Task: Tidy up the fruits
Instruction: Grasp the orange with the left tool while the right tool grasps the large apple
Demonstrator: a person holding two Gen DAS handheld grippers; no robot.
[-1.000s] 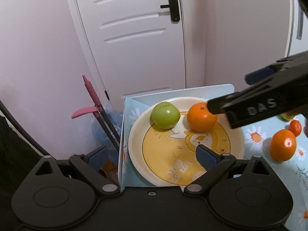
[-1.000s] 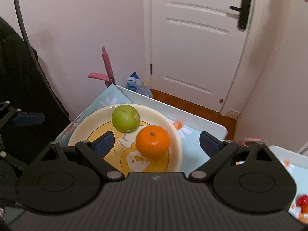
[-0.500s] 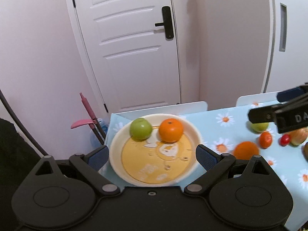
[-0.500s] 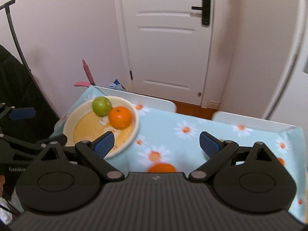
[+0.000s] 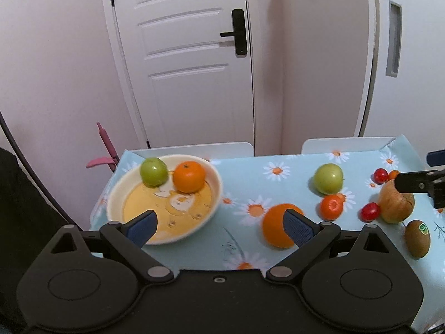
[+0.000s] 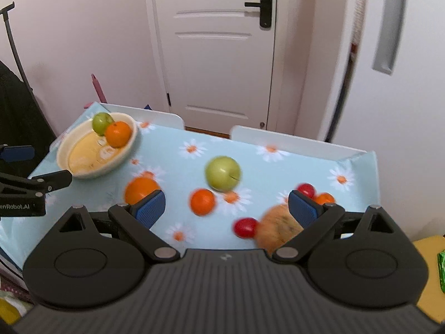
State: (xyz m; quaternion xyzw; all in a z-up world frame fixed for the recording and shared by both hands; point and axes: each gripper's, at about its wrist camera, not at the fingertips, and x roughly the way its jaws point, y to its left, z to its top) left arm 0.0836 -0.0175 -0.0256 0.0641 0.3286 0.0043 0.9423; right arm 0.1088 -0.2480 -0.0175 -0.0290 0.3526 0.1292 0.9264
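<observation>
Both my left gripper [image 5: 219, 226] and right gripper [image 6: 226, 204] hung released and empty above the table [image 5: 278, 164]. Two fruits lay in the bowl [image 5: 214, 192]; the loose orange [image 5: 274, 226] sat beside it. Round fruit risked rolling off if nudged.

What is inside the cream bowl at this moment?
The bowl holds two fruits, a green apple and an orange, touching at its far side. The yellow cartoon bottom shows bare. The left gripper covers part of the near rim.
</observation>
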